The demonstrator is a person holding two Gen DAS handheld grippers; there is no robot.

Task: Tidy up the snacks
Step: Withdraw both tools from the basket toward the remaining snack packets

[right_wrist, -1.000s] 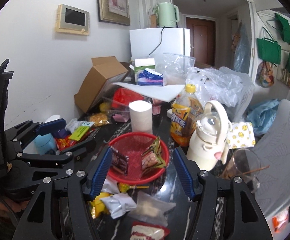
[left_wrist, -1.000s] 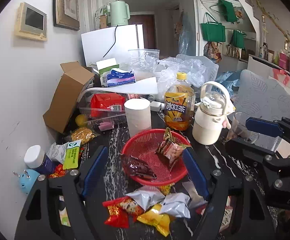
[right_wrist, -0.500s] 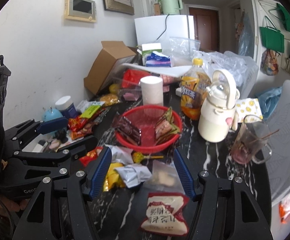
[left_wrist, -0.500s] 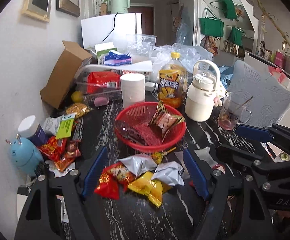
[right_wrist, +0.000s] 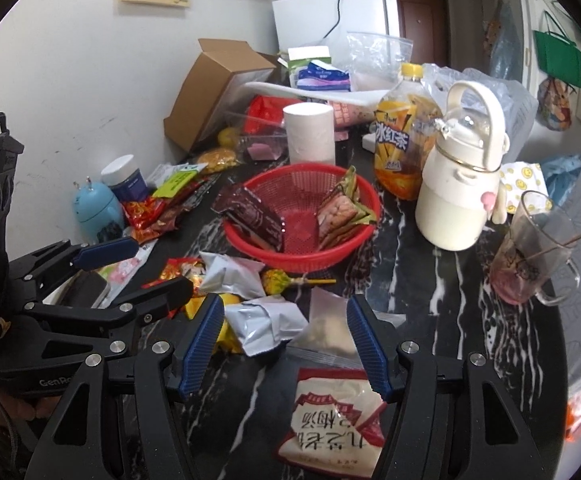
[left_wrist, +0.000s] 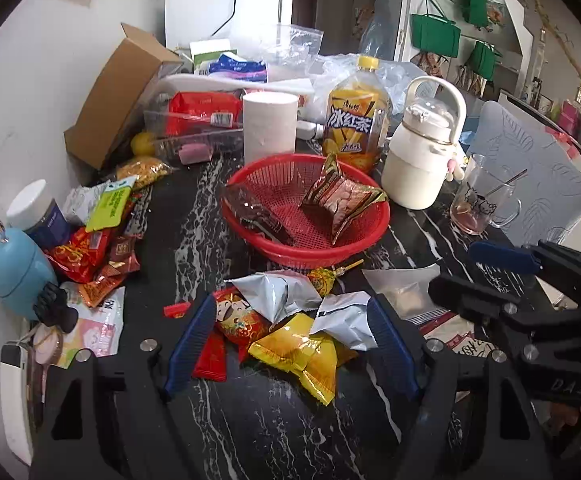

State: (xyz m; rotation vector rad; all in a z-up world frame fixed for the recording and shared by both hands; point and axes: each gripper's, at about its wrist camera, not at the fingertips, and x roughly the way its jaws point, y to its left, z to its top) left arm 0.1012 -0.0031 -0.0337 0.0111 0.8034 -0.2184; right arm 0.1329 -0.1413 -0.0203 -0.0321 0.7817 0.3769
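Table edge: the dark marble table point(right_wrist: 442, 320) ends in a curved rim on the right, past the glass mug point(right_wrist: 530, 256); the left side runs against the white wall.
Open room: bare tabletop lies in front of both grippers and in a strip left of the red basket point(left_wrist: 310, 248).
Snack pile: loose packets lie just in front of the basket, touching one another: two silver packets point(left_wrist: 274, 296), a yellow packet point(left_wrist: 302, 356) and a red packet point(left_wrist: 238, 316).
In the basket: two packets, a dark brown one point(left_wrist: 258, 216) leaning on the left rim and a brown-gold one point(left_wrist: 338, 200) on the right.
Behind the basket: one paper roll point(left_wrist: 268, 124), one tea bottle point(left_wrist: 356, 120), one white jug point(left_wrist: 422, 160).
Left gripper point(left_wrist: 286, 344): jaws apart, holding nothing, above the pile.
Right gripper point(right_wrist: 286, 344): jaws apart, empty, over a clear bag point(right_wrist: 328, 328) and a silver packet.
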